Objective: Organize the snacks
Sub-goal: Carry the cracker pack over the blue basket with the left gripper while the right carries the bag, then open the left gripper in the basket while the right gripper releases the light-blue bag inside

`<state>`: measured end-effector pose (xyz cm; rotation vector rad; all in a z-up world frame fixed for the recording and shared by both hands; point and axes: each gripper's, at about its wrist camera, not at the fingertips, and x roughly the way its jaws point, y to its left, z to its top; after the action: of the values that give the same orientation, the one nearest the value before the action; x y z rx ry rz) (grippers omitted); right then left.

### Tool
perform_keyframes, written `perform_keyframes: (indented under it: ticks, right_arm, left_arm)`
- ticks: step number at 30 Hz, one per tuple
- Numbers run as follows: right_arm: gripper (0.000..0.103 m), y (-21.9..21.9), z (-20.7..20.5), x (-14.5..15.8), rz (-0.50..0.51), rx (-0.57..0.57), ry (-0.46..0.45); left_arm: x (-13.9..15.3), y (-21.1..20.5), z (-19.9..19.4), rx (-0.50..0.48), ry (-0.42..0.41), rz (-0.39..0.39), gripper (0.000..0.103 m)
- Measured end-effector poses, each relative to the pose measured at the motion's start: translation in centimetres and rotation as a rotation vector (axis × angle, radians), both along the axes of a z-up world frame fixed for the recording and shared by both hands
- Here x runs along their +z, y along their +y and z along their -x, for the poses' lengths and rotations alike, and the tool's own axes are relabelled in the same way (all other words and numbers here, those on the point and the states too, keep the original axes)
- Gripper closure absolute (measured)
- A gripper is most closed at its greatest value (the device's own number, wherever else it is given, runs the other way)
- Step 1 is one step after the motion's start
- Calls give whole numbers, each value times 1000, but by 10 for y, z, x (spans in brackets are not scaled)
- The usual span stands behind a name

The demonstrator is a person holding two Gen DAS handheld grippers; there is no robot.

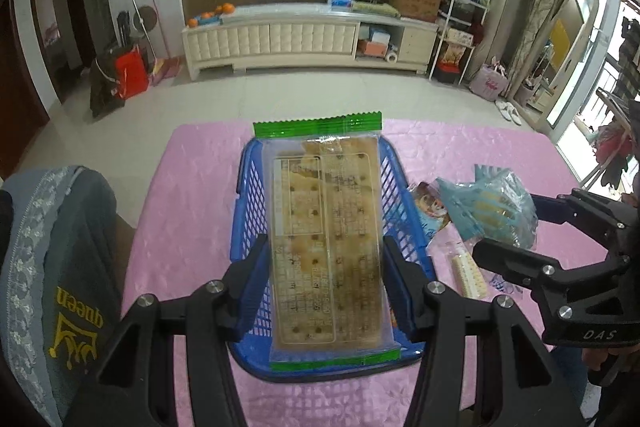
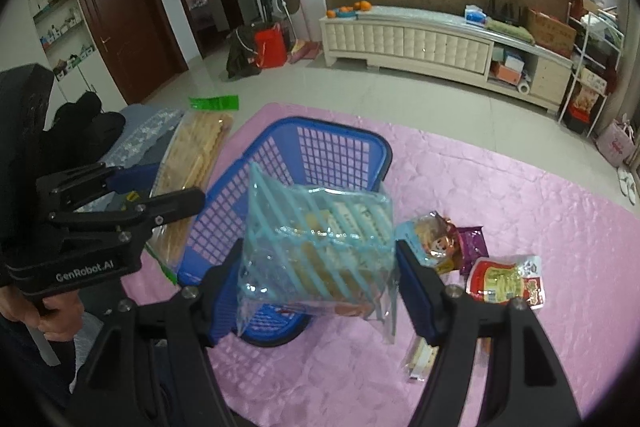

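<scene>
Crackers in a long clear packet with green sealed ends (image 1: 326,239) fill the centre of the left wrist view, pinched across their width by the left gripper (image 1: 325,291), whose blue-padded fingers (image 1: 250,291) press on both long edges. The packet hangs lengthwise above the blue mesh basket (image 1: 404,227), which sits on the pink tablecloth (image 1: 192,227) in the middle of the frame. No snack can be made out inside the basket.

In the right wrist view the right gripper (image 2: 316,291) clamps a crinkled clear bag striped in pale blue (image 2: 320,247), raised at frame centre just in front of the basket's (image 2: 336,151) near wall. Lower right of that frame, loose snacks lie on the cloth: a cartoon-printed pouch (image 2: 434,243), a purple packet (image 2: 472,239), a red-and-white pack (image 2: 506,279) and a small pale packet (image 2: 420,355) partly hidden behind the right finger.

The step in hand appears to be loading the basket, both grippers carrying a snack at once. Next, the cracker packet likely needs lowering flat into the basket and the fingers spread to release it; being long, it should go in lengthwise. The striped bag could follow beside it.
</scene>
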<state>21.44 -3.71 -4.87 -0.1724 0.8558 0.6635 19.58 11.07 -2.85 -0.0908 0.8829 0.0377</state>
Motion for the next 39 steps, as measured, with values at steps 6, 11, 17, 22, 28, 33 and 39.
perform_keyframes:
  ticks: [6,11,17,22,28,33,39]
  right_arm:
    - [29,13,-12,-15,6,10,27]
    - [29,13,-19,-24,5,16,42]
    - [29,6,-27,-33,7,-5,59]
    - [29,8,-16,-31,51,8,3]
    - [29,5,-12,-23,30,11,13]
    - [29,5,-13,-16,8,3,22]
    - [29,30,-2,-10,26,45,23]
  left_arm:
    - [-29,0,-20,-26,61,35,51]
    - [-50,2,-38,-13,101,9,51]
    - [-62,-4,-46,-53,114,7,51]
    - [-57,-19,-47,-91,59,-149,25]
    - [-53,-9,-34,-68,78,-86,23]
    - [-39,4,-17,-44,56,-36,23]
    - [-23,25,4,-17,24,-6,23]
